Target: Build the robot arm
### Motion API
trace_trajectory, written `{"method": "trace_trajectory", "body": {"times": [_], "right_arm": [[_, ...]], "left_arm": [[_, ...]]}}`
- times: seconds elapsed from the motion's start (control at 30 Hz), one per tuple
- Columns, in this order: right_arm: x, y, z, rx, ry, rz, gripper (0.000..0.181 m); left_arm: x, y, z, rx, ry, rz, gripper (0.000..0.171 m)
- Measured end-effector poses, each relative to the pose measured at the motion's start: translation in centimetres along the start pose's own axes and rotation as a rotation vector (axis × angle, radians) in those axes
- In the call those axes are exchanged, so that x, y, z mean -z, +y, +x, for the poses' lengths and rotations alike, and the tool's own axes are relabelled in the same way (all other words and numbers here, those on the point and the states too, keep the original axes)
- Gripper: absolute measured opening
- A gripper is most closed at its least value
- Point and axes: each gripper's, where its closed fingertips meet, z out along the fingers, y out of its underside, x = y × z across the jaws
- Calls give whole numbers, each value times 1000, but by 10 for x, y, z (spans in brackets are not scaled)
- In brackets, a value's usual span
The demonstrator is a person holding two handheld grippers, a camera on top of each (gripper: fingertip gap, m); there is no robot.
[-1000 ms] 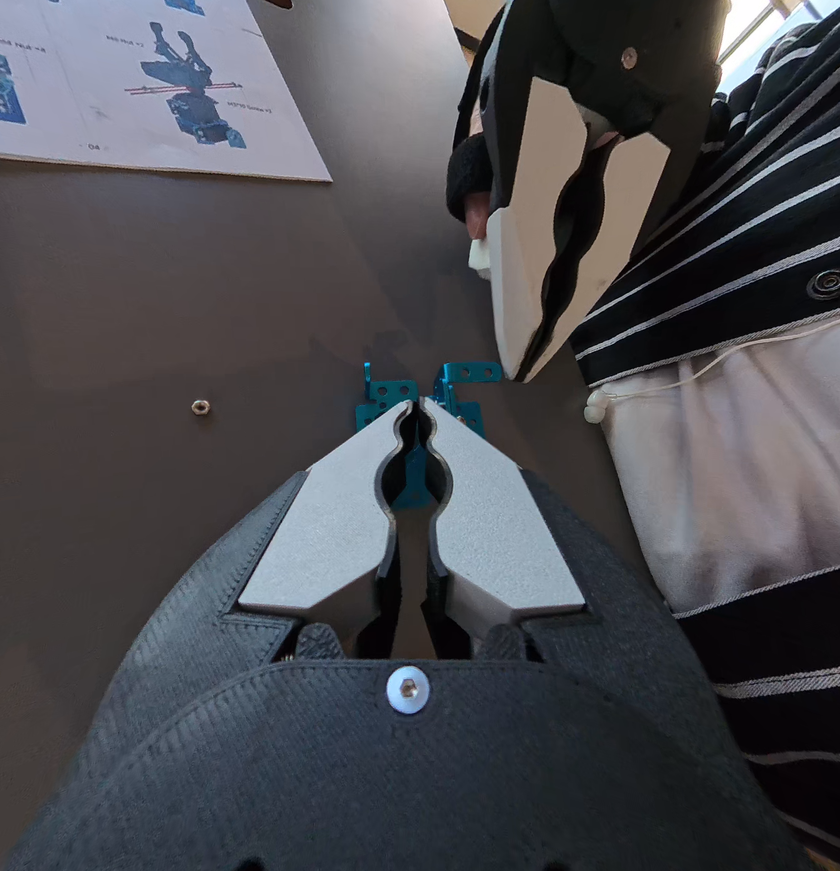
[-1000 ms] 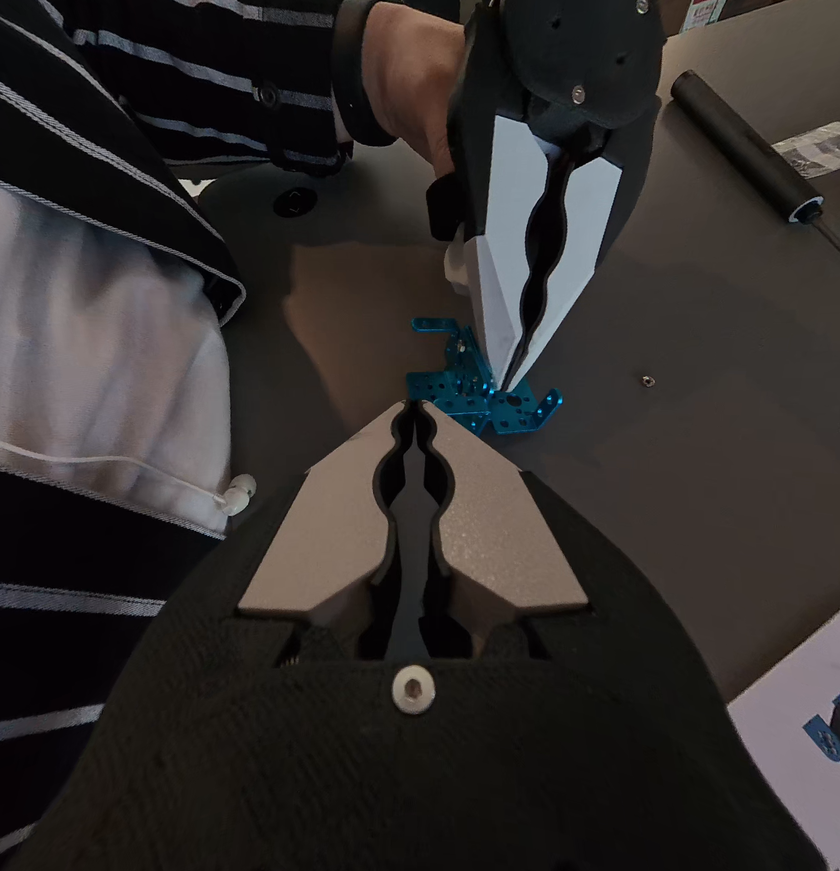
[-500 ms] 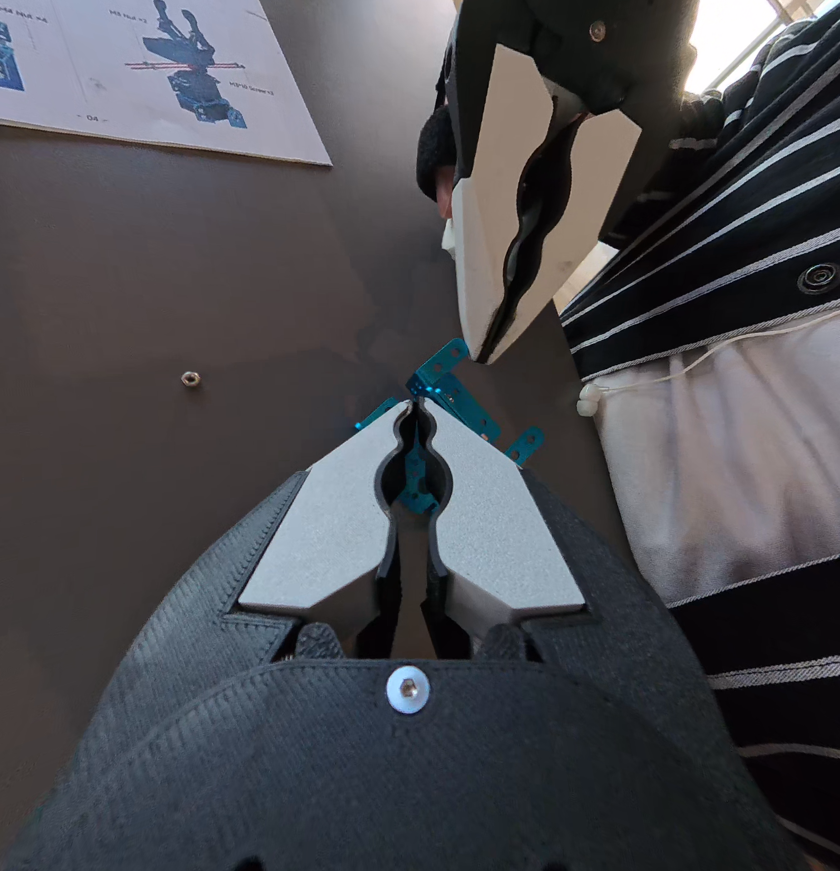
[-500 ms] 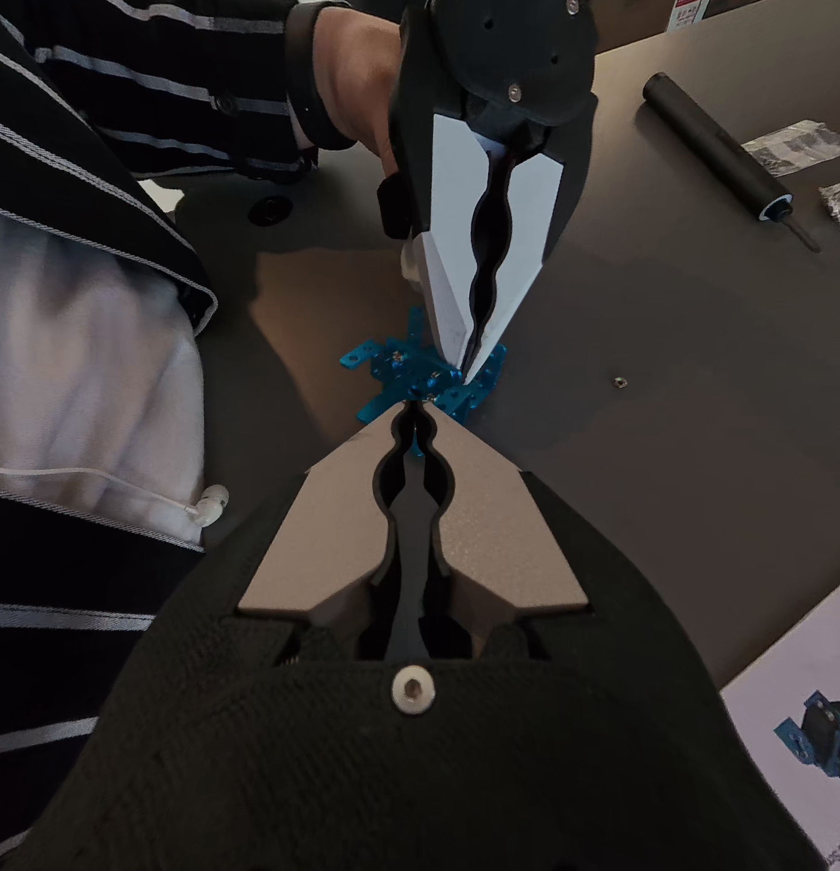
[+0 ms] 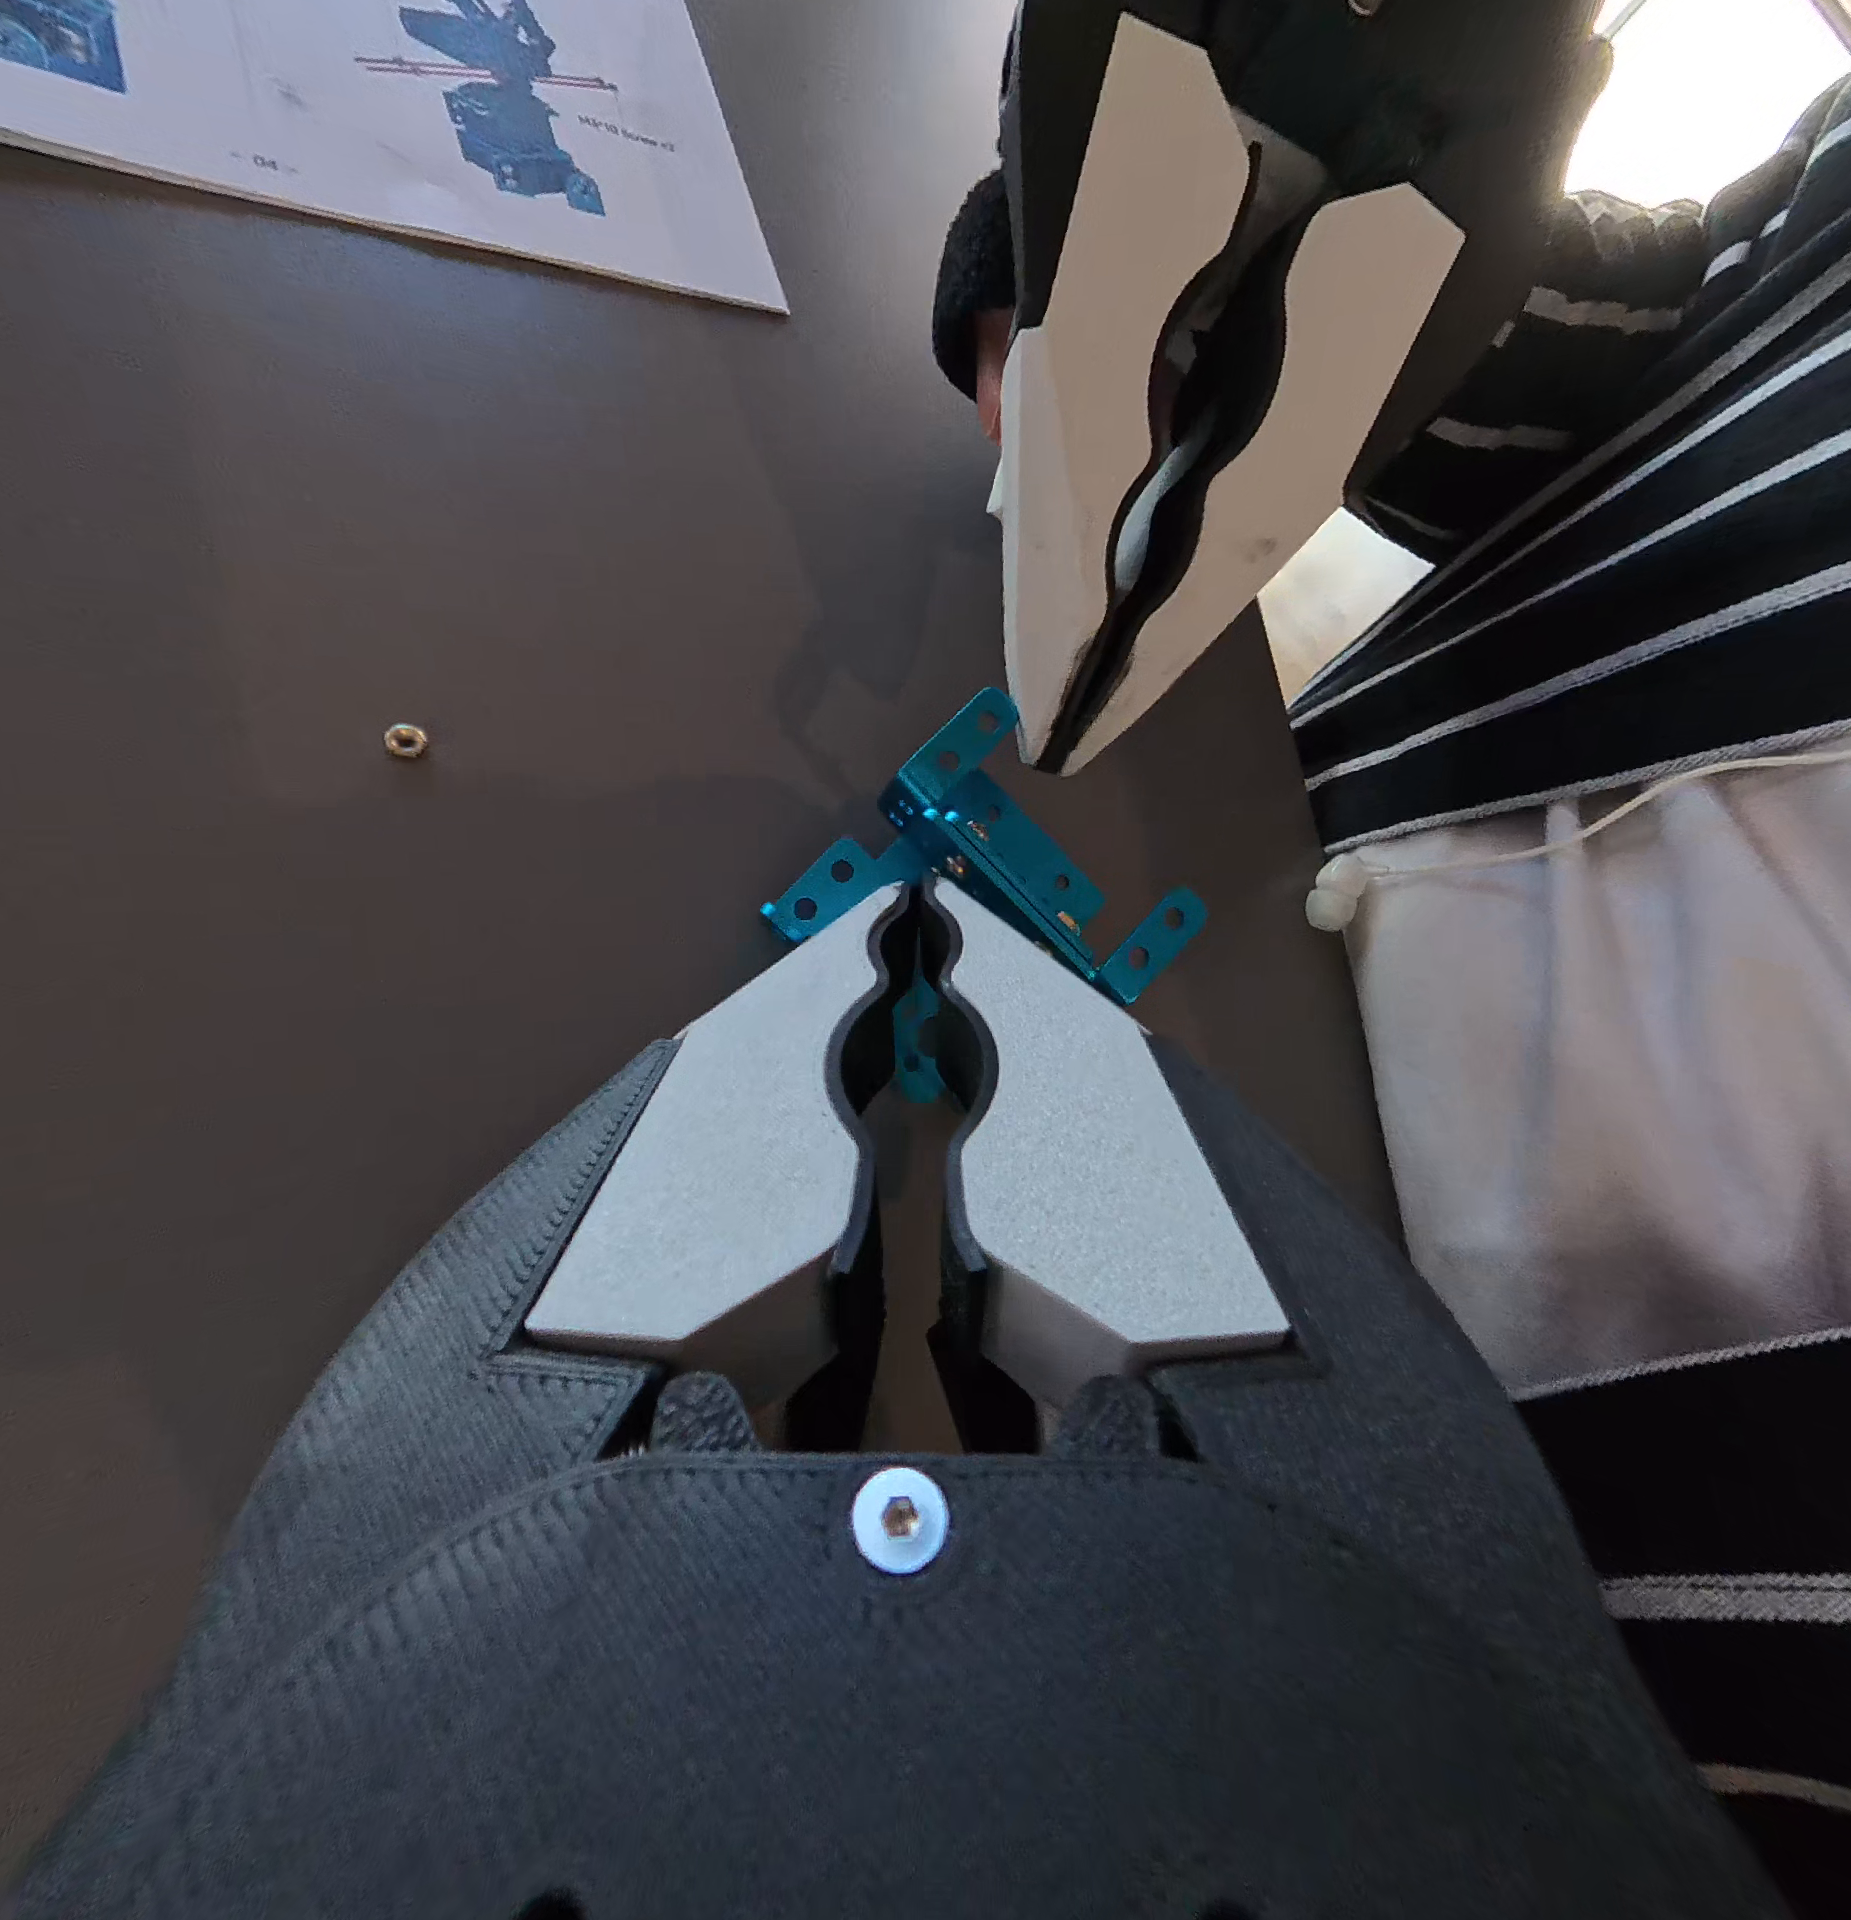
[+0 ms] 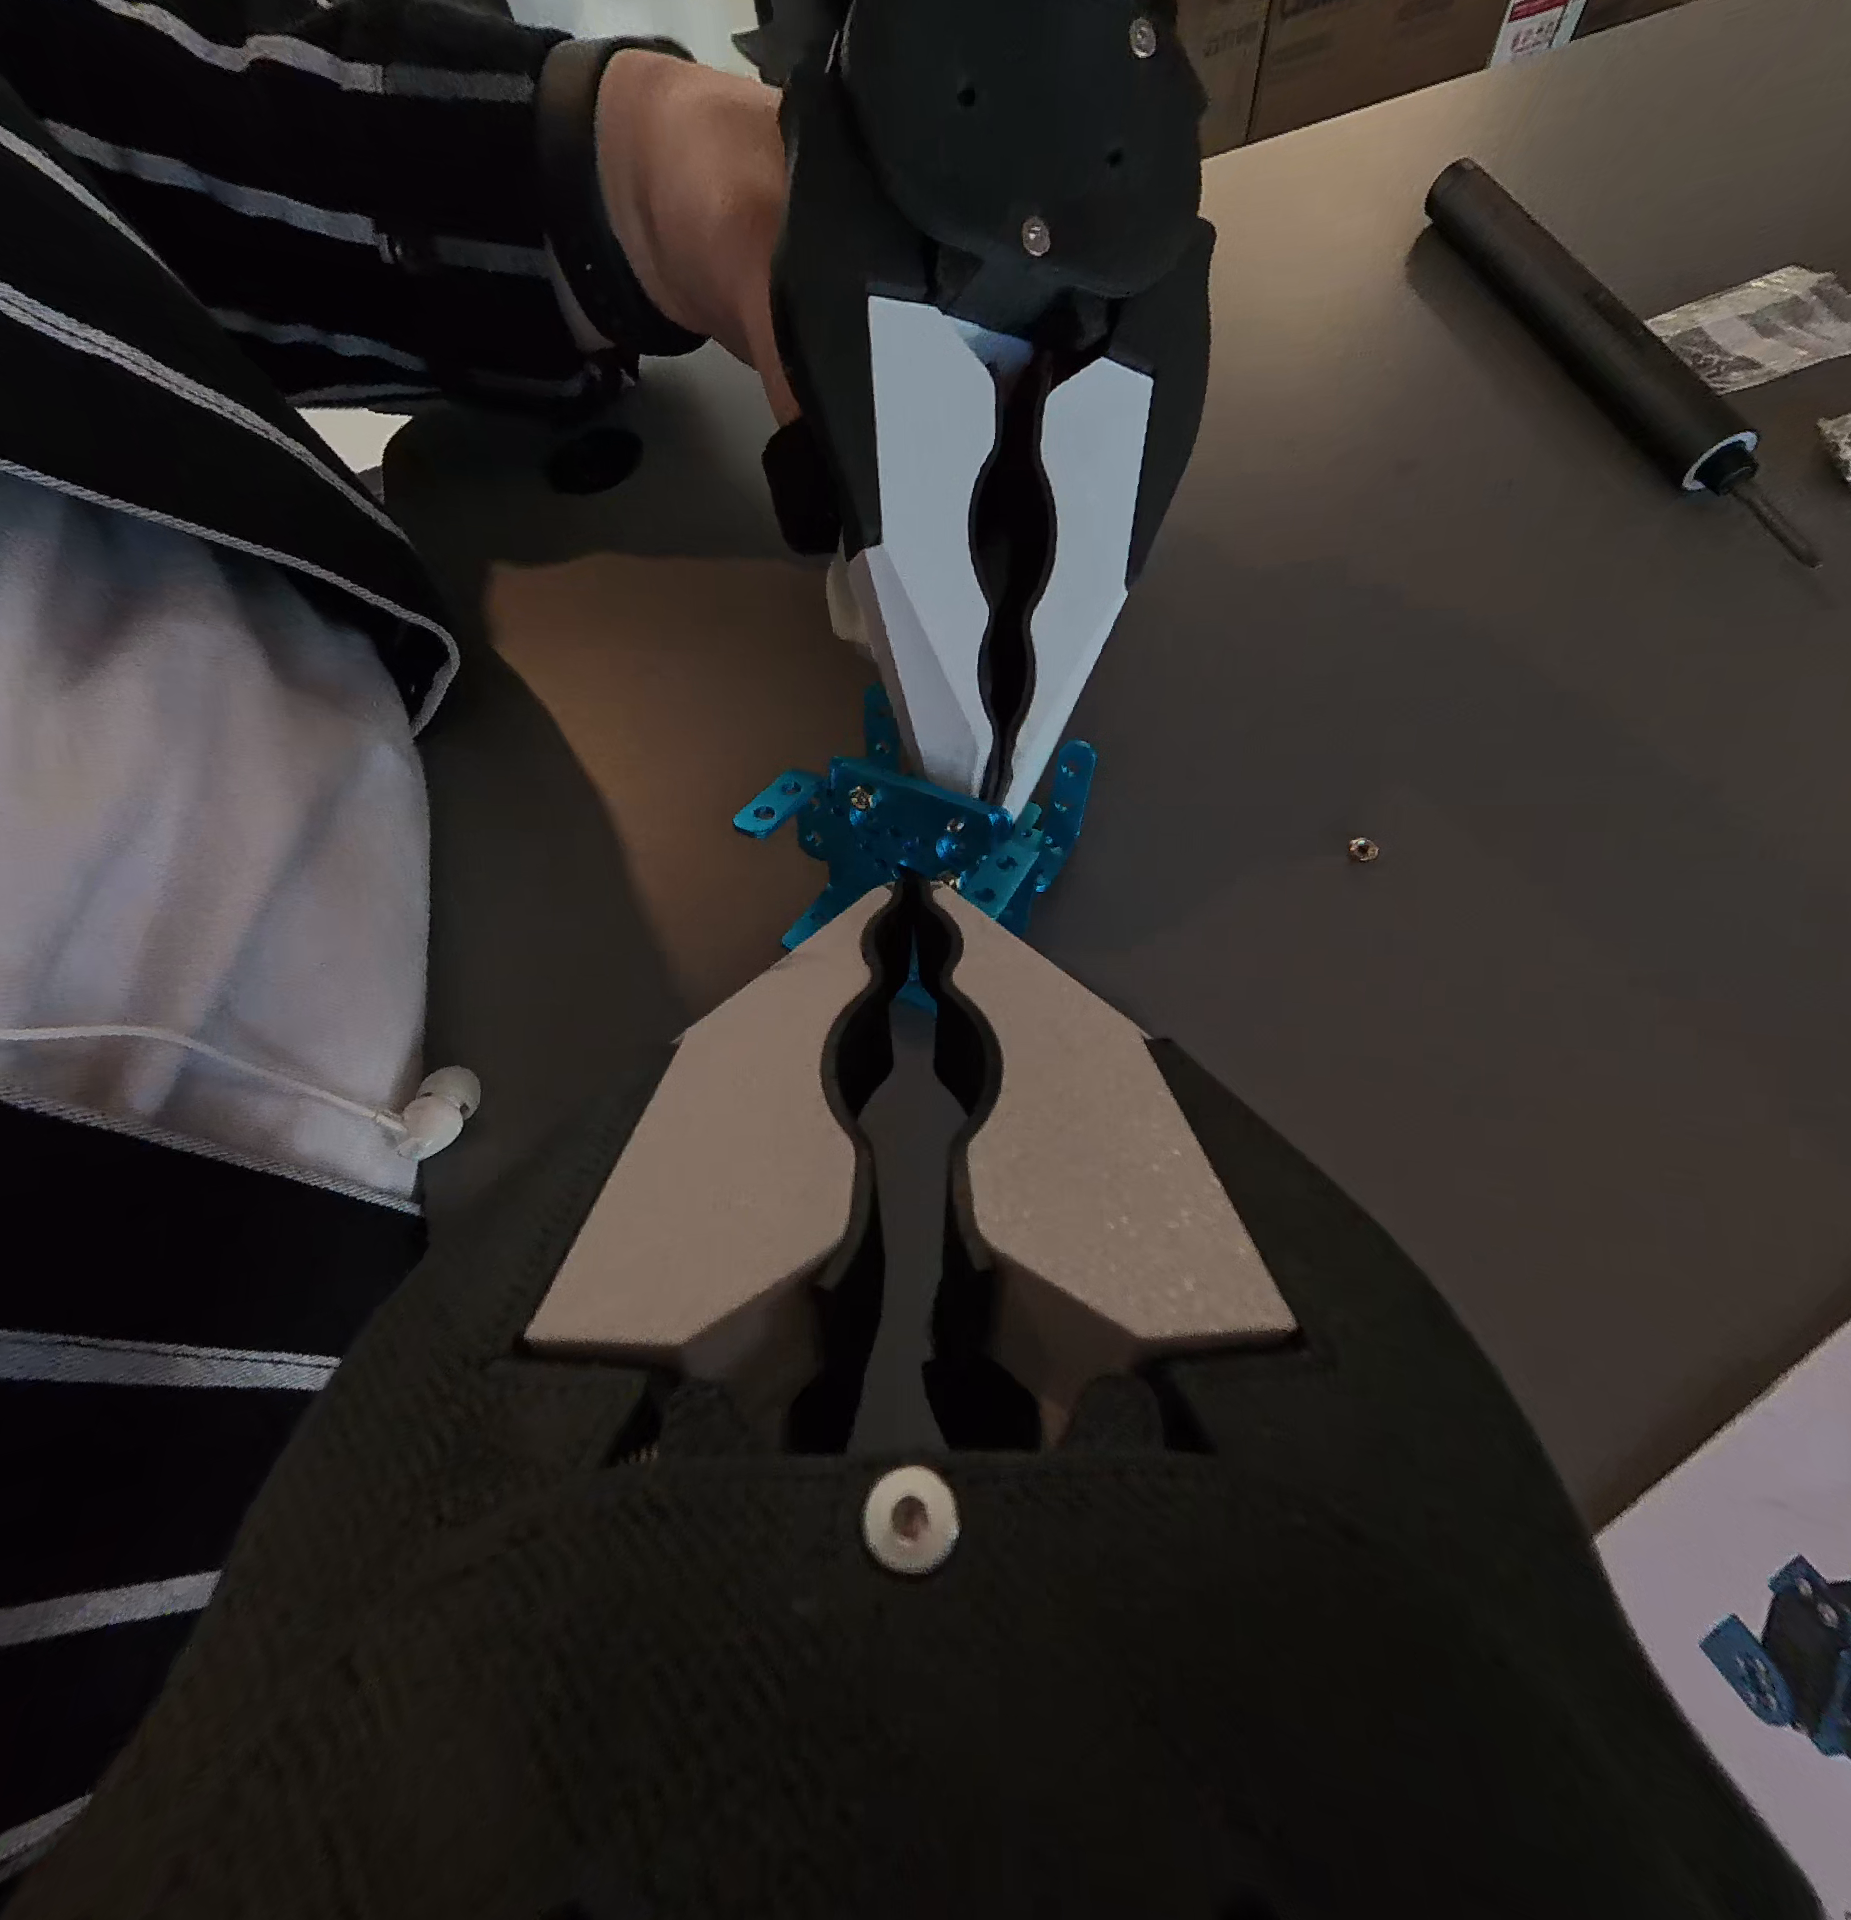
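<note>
A blue metal bracket assembly with perforated tabs sits tilted over the dark table, close to its near edge. My left gripper is shut on it; a blue strip shows between its fingers. In the right wrist view the left gripper comes down from above onto the assembly. My right gripper is shut, with its tips against the assembly's near edge. In the left wrist view the right gripper points down, its tips beside an upper tab. I cannot tell whether it pinches any metal.
A small nut lies alone on the table, also seen in the right wrist view. A printed instruction sheet lies farther off. A black cylindrical tool and plastic bags lie at the far side. A person's striped garment is beside the table edge. Only a small space, under 4 cm, lies between the two pairs of fingers.
The bracket assembly has turned and tilted in my left gripper. My right gripper has come closer, from a gap away to its tips meeting the assembly.
</note>
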Motion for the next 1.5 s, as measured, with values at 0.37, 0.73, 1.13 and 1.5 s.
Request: {"method": "trace_trajectory", "body": {"times": [0.37,0.73,1.13,1.5], "right_arm": [[1,2,9,17,-16,-28,0],[33,0,23,-39,-67,-30,6],[16,2,24,-18,-46,-62,7],[4,-9,40,62,4,-84,7]], "left_arm": [[0,-5,-2,18,-48,30,0],[-7,-8,3,21,-36,45,0],[-5,-10,-2,-4,-81,32,0],[3,-8,-11,-96,-158,55,0]]}}
